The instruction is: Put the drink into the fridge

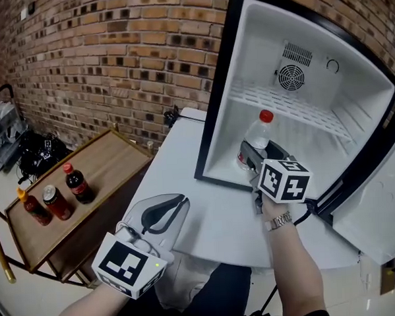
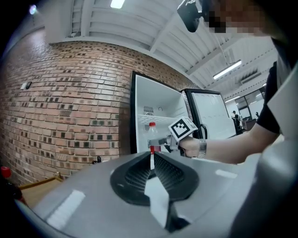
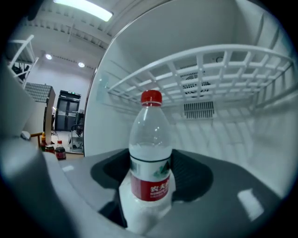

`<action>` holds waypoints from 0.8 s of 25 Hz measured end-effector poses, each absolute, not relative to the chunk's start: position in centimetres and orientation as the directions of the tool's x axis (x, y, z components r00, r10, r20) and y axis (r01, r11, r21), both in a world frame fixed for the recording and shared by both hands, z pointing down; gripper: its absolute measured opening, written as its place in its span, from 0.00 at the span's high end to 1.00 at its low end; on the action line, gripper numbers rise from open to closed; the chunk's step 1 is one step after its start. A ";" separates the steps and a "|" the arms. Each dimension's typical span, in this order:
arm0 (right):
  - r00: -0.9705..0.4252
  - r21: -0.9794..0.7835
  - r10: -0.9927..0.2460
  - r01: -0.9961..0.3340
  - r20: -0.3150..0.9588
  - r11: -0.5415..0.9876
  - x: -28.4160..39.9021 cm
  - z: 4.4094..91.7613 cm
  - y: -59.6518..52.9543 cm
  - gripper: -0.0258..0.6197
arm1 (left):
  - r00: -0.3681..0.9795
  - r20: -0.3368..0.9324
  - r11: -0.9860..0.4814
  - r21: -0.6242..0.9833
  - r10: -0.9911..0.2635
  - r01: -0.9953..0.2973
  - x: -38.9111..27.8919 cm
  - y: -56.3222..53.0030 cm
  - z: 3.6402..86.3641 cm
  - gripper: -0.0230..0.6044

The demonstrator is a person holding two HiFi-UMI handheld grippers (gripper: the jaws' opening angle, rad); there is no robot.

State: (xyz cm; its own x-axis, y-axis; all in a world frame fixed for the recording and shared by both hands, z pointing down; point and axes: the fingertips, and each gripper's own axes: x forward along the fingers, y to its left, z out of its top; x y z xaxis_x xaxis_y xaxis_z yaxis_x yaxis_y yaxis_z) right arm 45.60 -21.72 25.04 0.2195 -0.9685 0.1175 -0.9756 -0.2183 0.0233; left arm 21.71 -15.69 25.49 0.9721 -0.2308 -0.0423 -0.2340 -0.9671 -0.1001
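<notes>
The drink is a clear water bottle [image 1: 260, 132] with a red cap and a red label [image 3: 150, 186]. It is upright inside the lower compartment of the open white fridge [image 1: 215, 100], under the wire shelf [image 1: 294, 105]. My right gripper [image 1: 251, 156] reaches into the fridge mouth and is shut on the bottle's lower body, with the black pads on both sides of it. My left gripper [image 1: 166, 212] hovers over the white table [image 1: 214, 226], well short of the fridge. Its jaws are together with nothing between them. From the left gripper view the bottle [image 2: 152, 134] shows beyond the closed tips.
A wooden cart [image 1: 112, 158] stands at the left with a cola bottle [image 1: 77, 183], a red can [image 1: 56, 202] and an orange-capped bottle [image 1: 32, 207]. The fridge door [image 1: 379, 217] hangs open at the right. A brick wall runs behind.
</notes>
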 end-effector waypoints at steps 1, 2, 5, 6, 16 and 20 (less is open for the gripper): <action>0.218 0.025 -0.969 -0.976 0.116 -0.217 45.8 25.0 -22.1 0.54 | 0.975 -0.049 -0.970 -0.100 -0.216 -0.220 21.9 -15.6 25.4 0.94; 0.215 0.027 -0.970 -0.977 0.113 -0.214 46.0 25.0 -22.4 0.53 | 0.978 -0.055 -0.974 -0.099 -0.201 -0.205 22.1 -15.5 25.3 0.94; 0.202 0.018 -0.974 -0.979 0.103 -0.201 46.5 25.0 -23.2 0.52 | 0.982 -0.067 -0.981 -0.074 -0.176 -0.181 22.7 -15.3 24.9 0.94; 0.198 0.015 -0.975 -0.980 0.099 -0.197 46.6 25.0 -23.4 0.52 | 0.982 -0.069 -0.982 -0.066 -0.174 -0.179 23.0 -15.3 24.8 0.94; 0.202 0.035 -0.974 -0.979 0.101 -0.199 46.8 25.2 -21.8 0.39 | 0.989 -0.060 -0.988 -0.064 -0.136 -0.140 29.0 -16.9 23.0 0.94; 0.208 0.043 -0.976 -0.978 0.060 -0.206 45.3 23.8 -19.1 0.39 | 0.991 -0.047 -0.989 -0.080 -0.121 -0.125 30.6 -17.2 22.3 0.94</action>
